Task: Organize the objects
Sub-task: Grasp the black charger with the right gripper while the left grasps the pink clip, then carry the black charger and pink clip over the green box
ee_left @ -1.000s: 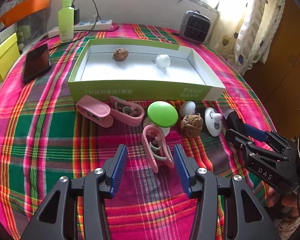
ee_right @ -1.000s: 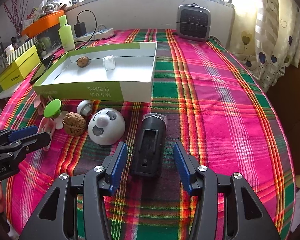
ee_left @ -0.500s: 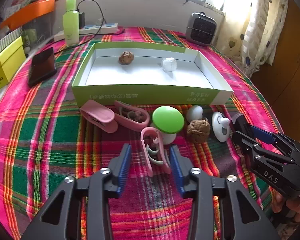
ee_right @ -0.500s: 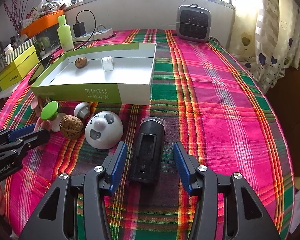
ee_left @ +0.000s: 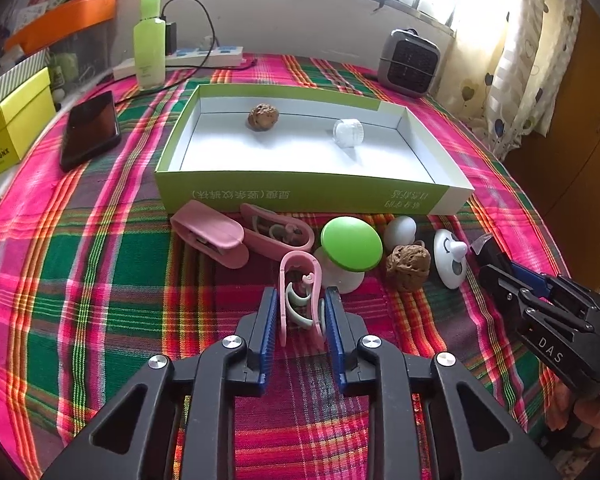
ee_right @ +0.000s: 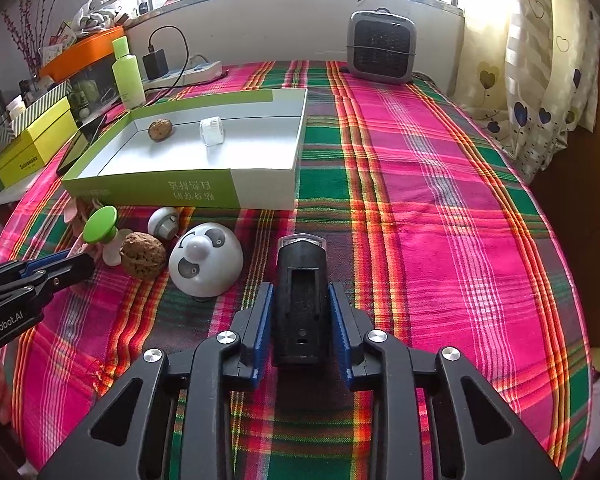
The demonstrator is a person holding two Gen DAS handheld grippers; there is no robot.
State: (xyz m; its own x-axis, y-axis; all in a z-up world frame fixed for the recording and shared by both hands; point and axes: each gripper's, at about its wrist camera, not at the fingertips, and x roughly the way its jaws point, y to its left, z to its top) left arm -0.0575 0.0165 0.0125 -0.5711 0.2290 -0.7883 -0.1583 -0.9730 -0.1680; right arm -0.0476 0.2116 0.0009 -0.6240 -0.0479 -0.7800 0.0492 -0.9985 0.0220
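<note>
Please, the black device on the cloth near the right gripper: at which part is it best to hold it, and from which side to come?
Grip the black device across its long flat sides, near its near end, coming from above and behind along its length. It lies flat and narrow, pointing away. The right gripper already straddles it so, jaws closing.

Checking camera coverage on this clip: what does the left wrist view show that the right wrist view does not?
Only the left wrist view: the left gripper closing around a pink clip, two more pink clips beside the box, and the phone's whole face.

Only the right wrist view: the right gripper closing on the black device's sides.

Both: the green box holding a walnut and a white cap, the green mushroom, the heater.
</note>
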